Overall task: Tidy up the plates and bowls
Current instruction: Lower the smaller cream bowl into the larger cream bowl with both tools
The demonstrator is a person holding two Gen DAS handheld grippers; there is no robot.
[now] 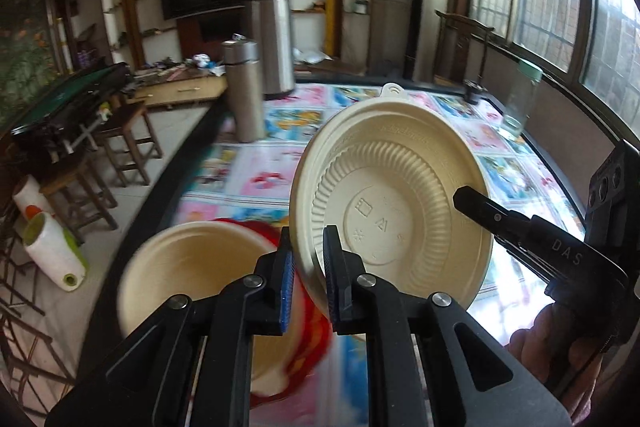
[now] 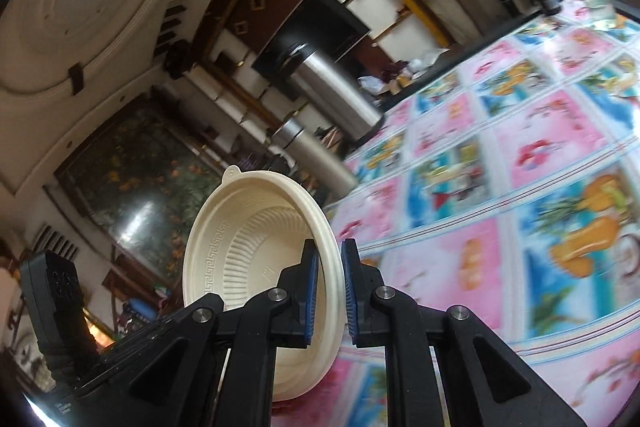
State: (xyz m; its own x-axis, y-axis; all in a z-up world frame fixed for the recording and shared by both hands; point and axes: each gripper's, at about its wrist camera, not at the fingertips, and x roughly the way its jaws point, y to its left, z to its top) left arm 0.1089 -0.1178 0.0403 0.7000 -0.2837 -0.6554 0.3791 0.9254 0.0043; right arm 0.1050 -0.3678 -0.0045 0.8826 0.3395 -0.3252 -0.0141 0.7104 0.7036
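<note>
In the left wrist view, the far left is dim floor and stools, too blurred to detail. Low at the left, a cream lower bowl [image 1: 192, 267] sits upright and empty on a red plate [image 1: 308, 331]. Both are smeared by motion blur and partly hidden behind the left gripper [image 1: 308, 259], so the plate's outline cannot be traced.

Behind them on the patterned table [image 1: 260, 167] stand a steel flask [image 1: 244, 91] and a larger steel pot [image 1: 276, 47], both shut, so their contents cannot be seen.

The left gripper pinches the low rim of a cream tilted bowl [image 1: 392, 195], which is held off the table near centre. Its ribbed underside faces the camera and a small tab points up. Its inside is turned away.

On the right, one finger of the right gripper [image 1: 472, 199] lies across the bowl's far edge, and the other finger is hidden behind the bowl. A hand [image 1: 560, 359] grips the gripper's handle and is cut off by the frame. Near the window a clear jar [image 1: 520, 99] with a green lid stands on the table, too blurred to tell what it holds.

In the right wrist view, the left gripper's body shows only as a dark block at the lower left. The right gripper's blue pads close on the tilted bowl's rim. The bowl's bottom edge is hidden behind the fingers. The table to the right is streaked with blur.
</note>
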